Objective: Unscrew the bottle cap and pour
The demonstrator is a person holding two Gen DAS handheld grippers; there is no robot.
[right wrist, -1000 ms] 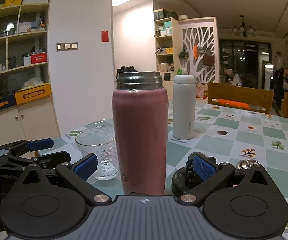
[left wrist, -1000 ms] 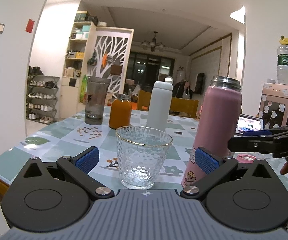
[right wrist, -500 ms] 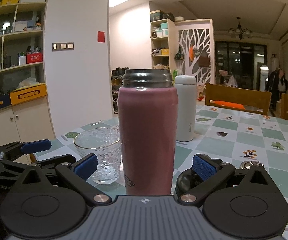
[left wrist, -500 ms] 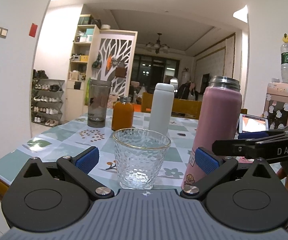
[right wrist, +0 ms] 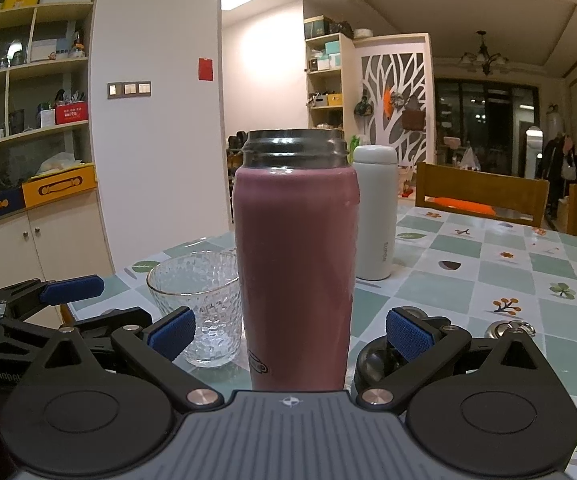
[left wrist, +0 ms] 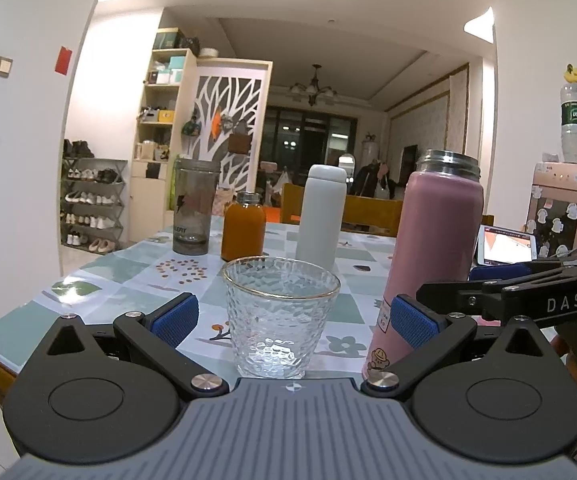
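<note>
The pink bottle [right wrist: 295,264] stands upright on the table [right wrist: 488,280] with its steel threaded mouth bare, so the cap looks to be off already; a dark round piece [right wrist: 372,364] lying just behind the right pad may be that cap, though it is mostly hidden and I cannot be sure. The right hand-held gripper [right wrist: 290,336] has its jaws spread wide to either side of the bottle's lower body, not touching it and holding nothing. The left hand-held gripper [left wrist: 294,320] is likewise wide open and empty, its blue pads flanking the glass tumbler [left wrist: 280,320], which sits just beside the bottle. To my eye the bottle is a rigid insulated flask, likely heavy if full, with a smooth painted skin that could slip under the pads; a firm squeeze around the mid-body, below the shoulder and near its balance, seems the soundest hold for tipping. The tumbler is thin, dimpled glass with a gilt rim, light and breakable, so it wants gentle steadying low on its wall, well clear of the rim where the pour must land.
</note>
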